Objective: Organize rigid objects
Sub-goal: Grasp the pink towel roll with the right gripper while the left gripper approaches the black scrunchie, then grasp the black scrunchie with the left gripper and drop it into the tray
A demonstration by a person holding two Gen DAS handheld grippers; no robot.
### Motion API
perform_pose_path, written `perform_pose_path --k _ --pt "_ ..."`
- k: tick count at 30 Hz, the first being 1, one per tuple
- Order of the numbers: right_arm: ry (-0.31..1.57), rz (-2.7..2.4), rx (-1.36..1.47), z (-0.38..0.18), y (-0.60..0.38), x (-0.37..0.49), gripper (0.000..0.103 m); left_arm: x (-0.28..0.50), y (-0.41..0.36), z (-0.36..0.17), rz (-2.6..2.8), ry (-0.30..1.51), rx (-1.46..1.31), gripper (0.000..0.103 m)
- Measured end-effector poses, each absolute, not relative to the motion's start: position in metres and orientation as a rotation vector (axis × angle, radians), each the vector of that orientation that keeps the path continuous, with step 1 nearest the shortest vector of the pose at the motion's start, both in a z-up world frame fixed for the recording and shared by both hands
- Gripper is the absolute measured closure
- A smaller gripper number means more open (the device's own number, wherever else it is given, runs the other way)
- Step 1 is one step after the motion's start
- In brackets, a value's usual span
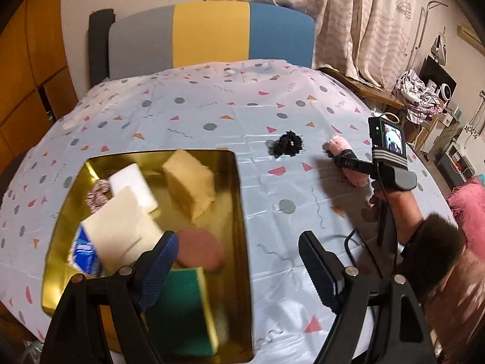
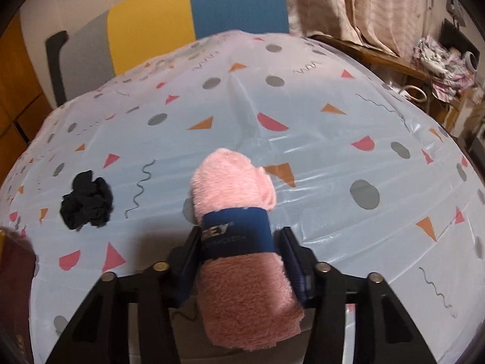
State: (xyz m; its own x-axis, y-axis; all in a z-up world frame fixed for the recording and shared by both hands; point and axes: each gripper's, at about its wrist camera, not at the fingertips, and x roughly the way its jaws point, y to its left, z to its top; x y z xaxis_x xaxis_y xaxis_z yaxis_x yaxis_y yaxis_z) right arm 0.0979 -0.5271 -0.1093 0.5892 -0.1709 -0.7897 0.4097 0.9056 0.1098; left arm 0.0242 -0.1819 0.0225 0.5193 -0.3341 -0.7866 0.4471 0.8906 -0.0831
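A pink rolled towel [image 2: 233, 176] with a dark blue band lies on the patterned tablecloth, and my right gripper [image 2: 239, 233] is shut on it, one pad against each side of the roll. In the left wrist view the same towel [image 1: 357, 177] sits in the right gripper [image 1: 336, 157] at the right of the table. My left gripper [image 1: 238, 236] hangs open over the right edge of a gold tray [image 1: 233, 200] with nothing between its fingers. In the tray are a yellow sponge [image 1: 189, 182], a white block [image 1: 133, 188], a cream sponge [image 1: 118, 236], a brown round pad [image 1: 197, 248] and a green sponge [image 1: 182, 309].
A black scrunchie [image 1: 288, 143] lies loose on the cloth between the tray and the towel, also to the towel's left [image 2: 86, 200]. A chair [image 1: 212, 33] with a grey, yellow and blue back stands behind the table. A person's hand and dark sleeve [image 1: 424, 242] hold the right gripper.
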Motion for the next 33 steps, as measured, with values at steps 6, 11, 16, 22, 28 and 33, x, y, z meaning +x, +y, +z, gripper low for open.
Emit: perform_pose_path --k 6,11,16,22,28,33 --pt "0.841 -0.292 0.411 -0.102 -0.528 0.059 0.063 0.045 -0.224 0.018 -0.481 0.942 0.172 0.021" --pt "0.826 -0.285 0.447 -0.102 -0.52 0.02 0.063 0.068 -0.266 0.019 -0.505 0.947 0.189 0.021" --pt "0.812 -0.311 0.436 -0.112 -0.51 -0.002 0.063 0.102 -0.31 0.014 -0.513 0.93 0.23 0.021" --pt "0.783 -0.336 0.408 -0.114 -0.508 -0.005 0.063 0.15 -0.345 -0.017 -0.51 1.01 0.214 0.026" --pt "0.779 -0.35 0.379 -0.114 -0.504 -0.004 0.063 0.179 -0.368 -0.041 -0.466 0.992 0.24 0.026" --pt "0.774 -0.355 0.368 -0.115 -0.503 -0.004 0.063 0.2 -0.383 -0.056 -0.445 0.972 0.245 0.026"
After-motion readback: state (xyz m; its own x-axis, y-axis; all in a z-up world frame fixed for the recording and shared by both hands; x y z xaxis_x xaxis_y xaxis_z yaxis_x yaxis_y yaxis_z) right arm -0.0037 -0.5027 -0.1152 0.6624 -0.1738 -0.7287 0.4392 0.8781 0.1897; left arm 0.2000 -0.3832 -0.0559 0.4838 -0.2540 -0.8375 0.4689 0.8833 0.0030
